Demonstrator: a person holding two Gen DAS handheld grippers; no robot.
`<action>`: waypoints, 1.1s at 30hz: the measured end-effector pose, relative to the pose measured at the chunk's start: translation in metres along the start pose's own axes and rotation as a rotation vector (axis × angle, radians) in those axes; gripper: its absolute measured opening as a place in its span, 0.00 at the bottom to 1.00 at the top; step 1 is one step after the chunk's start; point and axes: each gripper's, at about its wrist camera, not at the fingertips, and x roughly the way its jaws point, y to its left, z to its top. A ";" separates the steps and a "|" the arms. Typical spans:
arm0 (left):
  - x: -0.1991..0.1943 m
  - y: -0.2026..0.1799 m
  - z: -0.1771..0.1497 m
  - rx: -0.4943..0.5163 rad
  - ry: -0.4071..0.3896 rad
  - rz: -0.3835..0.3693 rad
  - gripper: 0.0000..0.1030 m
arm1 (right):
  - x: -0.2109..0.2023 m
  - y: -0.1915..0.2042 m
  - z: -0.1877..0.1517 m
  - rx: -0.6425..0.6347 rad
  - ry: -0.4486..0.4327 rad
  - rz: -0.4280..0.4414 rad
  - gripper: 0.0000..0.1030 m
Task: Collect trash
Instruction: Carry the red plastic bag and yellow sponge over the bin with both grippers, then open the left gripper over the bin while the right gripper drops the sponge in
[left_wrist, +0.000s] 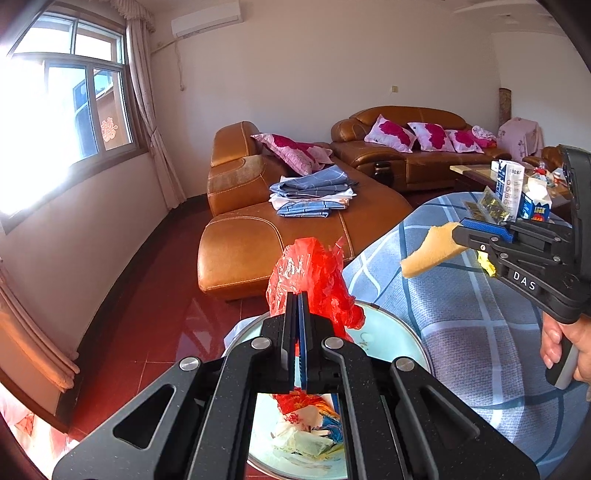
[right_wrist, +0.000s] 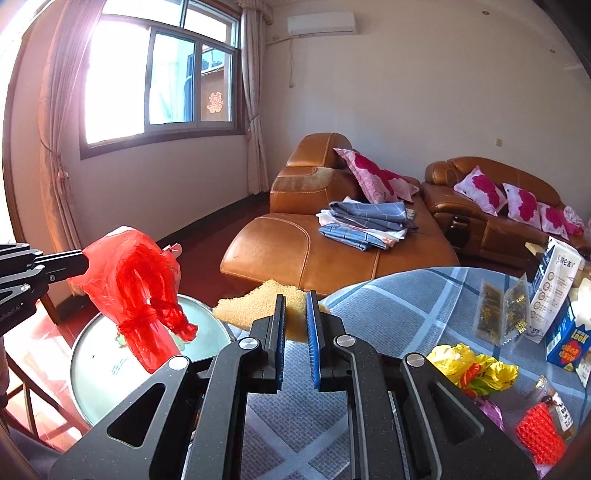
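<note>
Left gripper (left_wrist: 297, 306) pinches red plastic bag (left_wrist: 314, 280) over trash bin (right_wrist: 110, 365); right gripper (right_wrist: 295, 310) clamps yellow sponge piece (right_wrist: 255, 306) beside it, both apparently awaiting drop.

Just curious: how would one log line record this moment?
left hand-held gripper: shut on red plastic bag | right hand-held gripper: shut on sponge piece | bin: below bag

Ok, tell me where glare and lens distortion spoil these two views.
Left wrist view: the window blows out white, washing the left wall, and the red bag stays sharp. Right wrist view: window glare is milder, walls bow at the edges, and the sponge reads clearly.
</note>
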 end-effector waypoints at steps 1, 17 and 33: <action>0.001 0.000 -0.001 0.002 0.003 0.005 0.01 | 0.001 0.003 -0.001 -0.013 0.001 0.004 0.11; 0.010 0.014 -0.009 0.013 0.059 0.039 0.01 | 0.008 0.020 0.000 -0.116 0.029 0.082 0.12; 0.019 0.015 -0.010 0.016 0.086 0.047 0.01 | 0.011 0.029 -0.001 -0.169 0.037 0.111 0.12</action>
